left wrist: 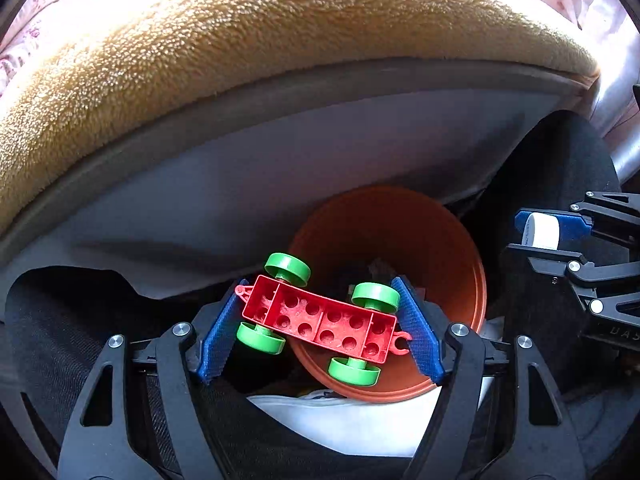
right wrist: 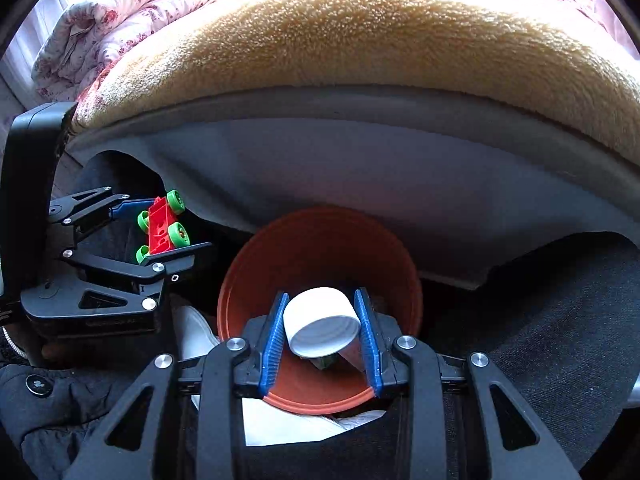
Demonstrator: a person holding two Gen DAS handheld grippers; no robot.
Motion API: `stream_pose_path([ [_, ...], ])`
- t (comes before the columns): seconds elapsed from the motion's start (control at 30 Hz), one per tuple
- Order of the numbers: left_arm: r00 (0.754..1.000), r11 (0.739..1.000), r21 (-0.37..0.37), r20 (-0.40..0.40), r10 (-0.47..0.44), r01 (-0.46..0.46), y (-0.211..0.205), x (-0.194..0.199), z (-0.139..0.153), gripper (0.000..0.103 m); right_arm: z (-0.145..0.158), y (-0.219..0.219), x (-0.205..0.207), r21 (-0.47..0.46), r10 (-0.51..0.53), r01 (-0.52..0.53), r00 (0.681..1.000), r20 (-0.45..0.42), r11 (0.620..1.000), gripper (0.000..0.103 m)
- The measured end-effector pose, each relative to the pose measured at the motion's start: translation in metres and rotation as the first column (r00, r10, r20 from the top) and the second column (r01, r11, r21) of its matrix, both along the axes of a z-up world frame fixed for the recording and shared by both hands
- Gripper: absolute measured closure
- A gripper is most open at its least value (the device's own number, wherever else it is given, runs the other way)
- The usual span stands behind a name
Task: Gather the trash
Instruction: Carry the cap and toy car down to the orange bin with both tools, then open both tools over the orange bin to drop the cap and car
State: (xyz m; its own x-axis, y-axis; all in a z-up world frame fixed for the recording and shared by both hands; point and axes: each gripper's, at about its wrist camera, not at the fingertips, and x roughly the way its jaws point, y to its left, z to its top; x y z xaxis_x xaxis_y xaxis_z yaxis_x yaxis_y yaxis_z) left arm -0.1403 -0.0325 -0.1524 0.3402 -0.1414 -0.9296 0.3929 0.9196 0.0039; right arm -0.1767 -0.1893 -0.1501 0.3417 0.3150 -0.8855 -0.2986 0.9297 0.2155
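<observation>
**Drop-off stage: both pieces over the pot**

Progress looks late: your left tongs (left wrist: 320, 322) are clamped on 1 red plastic toy wagon base w/ 4 green wheels (left wrist: 324, 314); right tongs (right wrist: 322, 336) bracket 1 white paper cup (right wrist: 320, 326), both above 1 terracotta-orange round plastic pot (right wrist: 320, 248). Some scraps already lie inside, too dark to count. Left: release both.

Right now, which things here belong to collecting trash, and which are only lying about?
For the job:
- toy car, in the left tongs
- white cup, in the right tongs
- orange bucket

Lying about:
- tan blanket
- floral quilt
- grey bed frame
</observation>
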Motion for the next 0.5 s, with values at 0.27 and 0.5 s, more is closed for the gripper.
stream_pose_path([
  [0.27, 0.999, 1.0, -0.011, -0.034, 0.016, -0.016, 0.0, 0.004, 0.002, 0.023, 0.004, -0.008, -0.003, 0.019, -0.031, 0.03, 0.999, 0.024, 0.999, 0.049],
  [0.5, 0.999, 0.999, -0.048, 0.044, -0.004, 0.006, 0.002, -0.006, 0.023, 0.023, 0.032, -0.009, -0.016, 0.026, -0.04, 0.038, 0.992, 0.117, 0.999, 0.048],
])
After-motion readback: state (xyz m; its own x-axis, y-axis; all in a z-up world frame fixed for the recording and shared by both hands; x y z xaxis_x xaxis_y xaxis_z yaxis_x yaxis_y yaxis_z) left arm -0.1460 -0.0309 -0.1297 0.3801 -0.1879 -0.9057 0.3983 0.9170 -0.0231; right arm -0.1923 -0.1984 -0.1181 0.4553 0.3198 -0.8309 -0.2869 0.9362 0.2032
